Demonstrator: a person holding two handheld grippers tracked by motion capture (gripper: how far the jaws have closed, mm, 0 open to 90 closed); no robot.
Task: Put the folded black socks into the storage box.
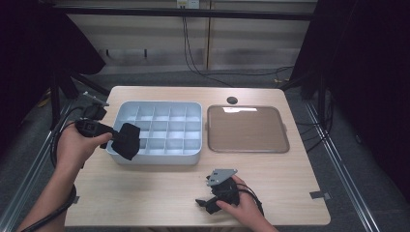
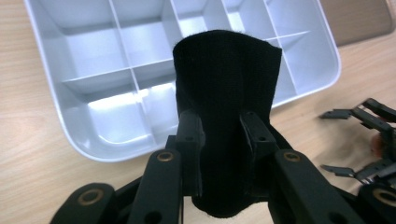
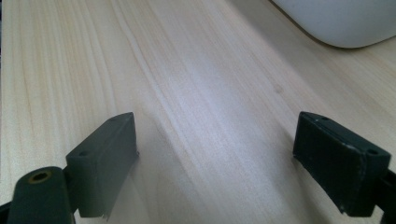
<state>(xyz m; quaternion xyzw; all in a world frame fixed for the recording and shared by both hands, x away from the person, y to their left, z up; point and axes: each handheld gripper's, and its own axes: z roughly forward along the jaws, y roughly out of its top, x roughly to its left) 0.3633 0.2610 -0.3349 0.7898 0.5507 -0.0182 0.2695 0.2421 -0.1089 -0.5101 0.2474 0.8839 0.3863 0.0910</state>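
Observation:
A black folded cloth (image 1: pixel 126 140) hangs over the near left corner of the pale blue compartment box (image 1: pixel 159 155). My left gripper (image 1: pixel 116 137) is shut on it. In the left gripper view the cloth (image 2: pixel 226 93) rises between the two pads (image 2: pixel 190 130) and hides part of the box's compartments (image 2: pixel 93 88). My right gripper (image 1: pixel 204 203) rests low over the table near the front edge, open. In the right gripper view its gripper (image 3: pixel 215 158) has wide-apart jaws with bare wood between them and the box's outer wall (image 3: pixel 345 23) beyond.
A brown flat lid or tray (image 1: pixel 247 129) lies to the right of the box. A dark round hole (image 1: pixel 232 100) sits in the table behind it. Bare wooden tabletop (image 1: pixel 159 188) spreads in front of the box.

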